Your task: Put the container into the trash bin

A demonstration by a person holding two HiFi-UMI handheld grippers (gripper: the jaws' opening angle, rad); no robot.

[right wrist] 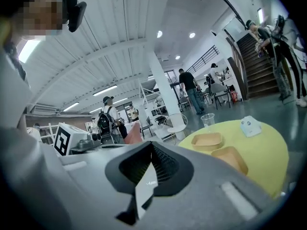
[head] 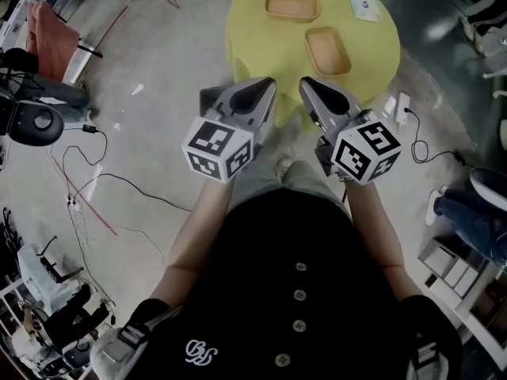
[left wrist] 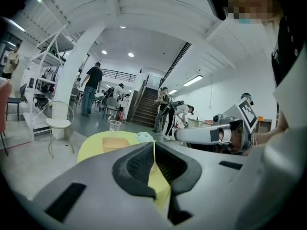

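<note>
Grey concrete floor fills most of the head view, with loose cables at the left and a round yellow table (head: 253,38) at the far edge. I am holding both tools close in front of my body, side by side, noses aimed away from me toward that table.

My left gripper (head: 267,87) has its jaws pressed together on nothing; past the tips its own view shows only a sliver of yellow tabletop. My right gripper (head: 306,87) is likewise closed and empty. Both noses hang at the table's near rim, touching nothing.

Two shallow tan trays sit on the table. The nearer container (head: 328,51) lies just beyond the right gripper and slightly to its right, its long axis running near to far with a slight tilt. The farther container (head: 292,5) sits beyond it and a little left, long axis running left to right. A small white item (head: 364,4) rests at the far right of the table, and a clear plastic cup (right wrist: 208,120) stands at the table's far side.

By my reading, the right gripper is the nearer tool for the nearer container, but its jaws would need to part first. I see no trash bin in any view.
</note>
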